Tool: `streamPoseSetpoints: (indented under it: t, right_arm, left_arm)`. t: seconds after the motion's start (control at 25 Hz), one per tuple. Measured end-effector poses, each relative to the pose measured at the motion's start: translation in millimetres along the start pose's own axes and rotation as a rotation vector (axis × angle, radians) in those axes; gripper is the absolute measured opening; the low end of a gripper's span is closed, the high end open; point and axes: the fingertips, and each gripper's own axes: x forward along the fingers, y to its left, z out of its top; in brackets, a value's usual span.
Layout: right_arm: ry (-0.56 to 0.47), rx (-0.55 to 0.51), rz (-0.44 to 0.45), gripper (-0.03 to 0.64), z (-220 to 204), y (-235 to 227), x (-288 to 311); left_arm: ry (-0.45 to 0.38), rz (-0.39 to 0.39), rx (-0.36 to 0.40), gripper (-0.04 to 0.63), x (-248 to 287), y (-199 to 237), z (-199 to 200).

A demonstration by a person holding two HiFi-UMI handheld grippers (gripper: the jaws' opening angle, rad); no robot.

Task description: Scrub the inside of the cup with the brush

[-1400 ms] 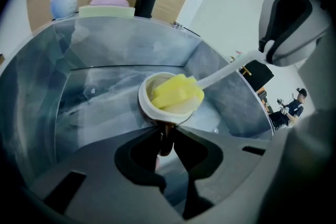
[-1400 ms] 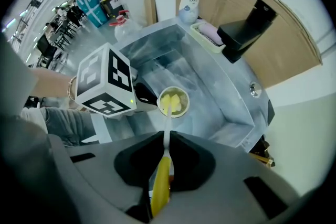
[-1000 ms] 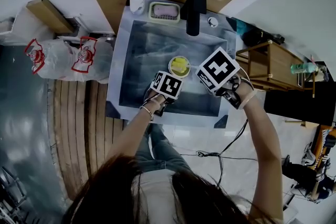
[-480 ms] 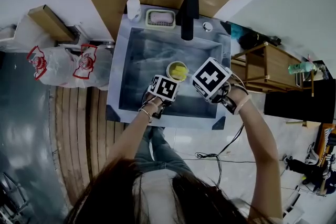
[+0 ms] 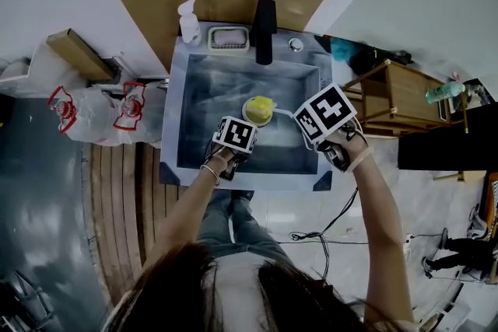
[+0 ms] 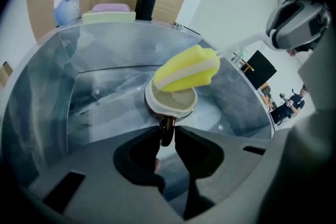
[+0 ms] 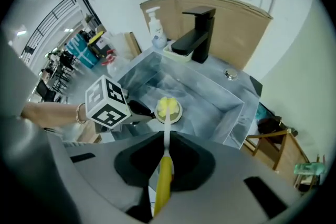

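Observation:
A small cup (image 5: 258,111) stands in the steel sink (image 5: 202,82), its mouth toward the left gripper view's camera (image 6: 170,102). My left gripper (image 6: 167,134) has its jaws on the cup's dark handle. They are opening, and the pads still touch the handle. The brush has a yellow sponge head (image 6: 189,68) that sits at the cup's mouth and sticks out over its rim. My right gripper (image 7: 166,147) is shut on the brush's yellow and white handle (image 7: 164,181), with the head (image 7: 167,106) pointing down into the cup. In the head view the left gripper (image 5: 247,123) and right gripper (image 5: 305,120) flank the cup.
A black faucet (image 5: 264,27), a soap dish (image 5: 228,38) and a pump bottle (image 5: 187,21) line the sink's back edge. A wooden table (image 5: 397,89) stands to the right and tied plastic bags (image 5: 101,113) lie to the left. A cable trails on the floor.
The head camera has shifted. The right gripper has drawn back slightly from the cup, and the sponge head now shows higher at the cup's mouth. The left gripper stays on the handle.

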Motion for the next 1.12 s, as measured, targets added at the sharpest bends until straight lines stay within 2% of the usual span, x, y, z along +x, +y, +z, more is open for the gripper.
streamPoseSetpoints:
  t: [0.12,0.16,0.24,0.32,0.48,0.84,1.12]
  right_arm:
    - [-0.057,0.037,-0.017,0.049,-4,-6,-11]
    - [-0.077,0.047,-0.026,0.049,-5,-9,-15]
    - [-0.121,0.064,-0.049,0.049,-8,-14,-22]
    - [-0.163,0.077,-0.071,0.049,-12,-17,-28]
    - [-0.241,0.103,-0.106,0.049,-22,-21,-37]
    - [-0.421,0.107,-0.217,0.049,-30,-21,-63]
    - [-0.562,0.103,-0.246,0.049,-30,-13,-78]
  left_arm:
    - [0.004,-0.065,-0.013,0.091,-7,-19,-2]
    - [-0.009,-0.056,-0.011,0.091,-11,-18,0]
    - [-0.066,0.037,0.018,0.091,-21,-1,11]
    - [-0.117,0.074,0.036,0.091,-33,3,20]
    - [-0.212,0.082,0.078,0.078,-60,-6,41]
    - [-0.367,0.118,0.102,0.046,-114,-27,64]
    - [-0.491,0.149,0.115,0.012,-145,-42,80]
